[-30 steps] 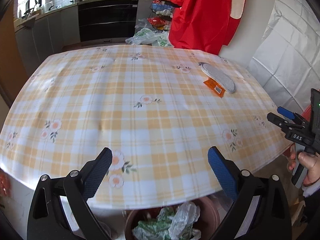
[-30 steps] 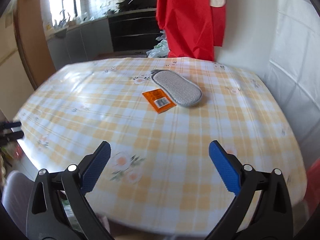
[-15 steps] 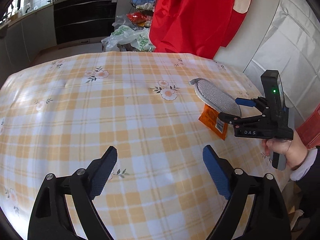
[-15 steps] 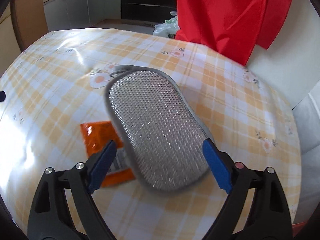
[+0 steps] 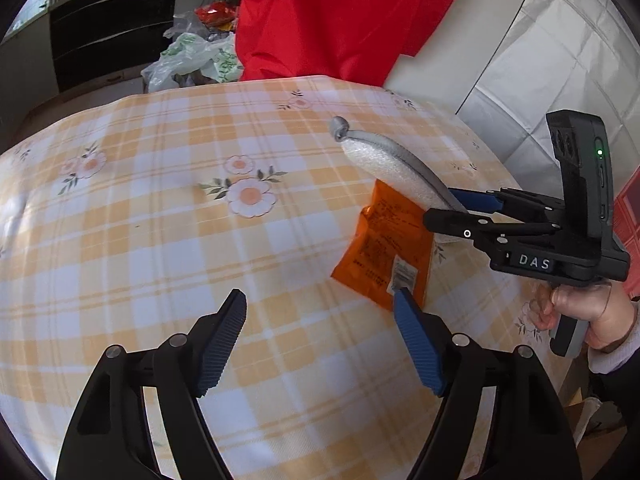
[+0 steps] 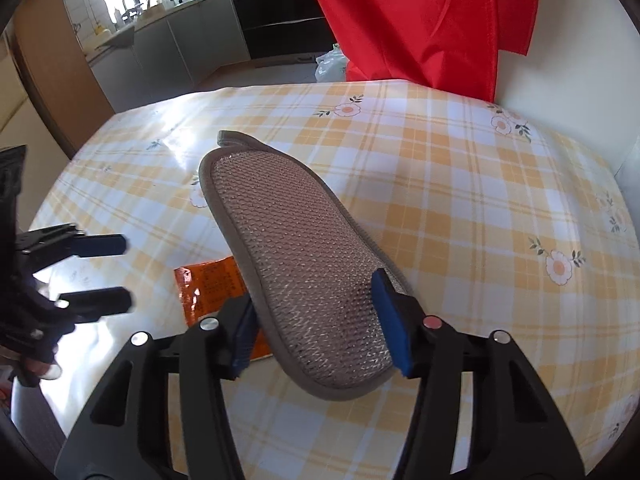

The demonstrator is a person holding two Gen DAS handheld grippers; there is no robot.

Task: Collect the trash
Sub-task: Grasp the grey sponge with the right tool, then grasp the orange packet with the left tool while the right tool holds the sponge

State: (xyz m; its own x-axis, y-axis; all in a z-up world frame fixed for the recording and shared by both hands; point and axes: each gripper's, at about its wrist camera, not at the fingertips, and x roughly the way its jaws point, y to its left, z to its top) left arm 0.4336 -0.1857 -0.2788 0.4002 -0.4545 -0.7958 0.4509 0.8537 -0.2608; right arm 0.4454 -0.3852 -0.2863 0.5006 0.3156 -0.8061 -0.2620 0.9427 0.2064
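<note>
One grey oval mesh scrubbing pad (image 6: 304,280), lifted, clamped in right claw (image 6: 316,320), jaws just closing. One orange foil wrapper (image 5: 384,256) flat on checked counter (image 5: 160,220). Left claw (image 5: 320,340) near it, narrowing, nothing between its jaws.

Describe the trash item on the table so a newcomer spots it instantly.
On the checked tablecloth, look near the right gripper, which has just been closing on a grey scrubbing pad. The orange wrapper lies flat, partly under that pad: the only bright orange, printed item.

The surface (image 5: 160,240) wears yellow-and-white checks with flowers; the wrapper (image 5: 384,256) is orange, the scrubbing pad (image 6: 304,280) grey mesh, the cloth (image 5: 340,20) at upper right red.
</note>
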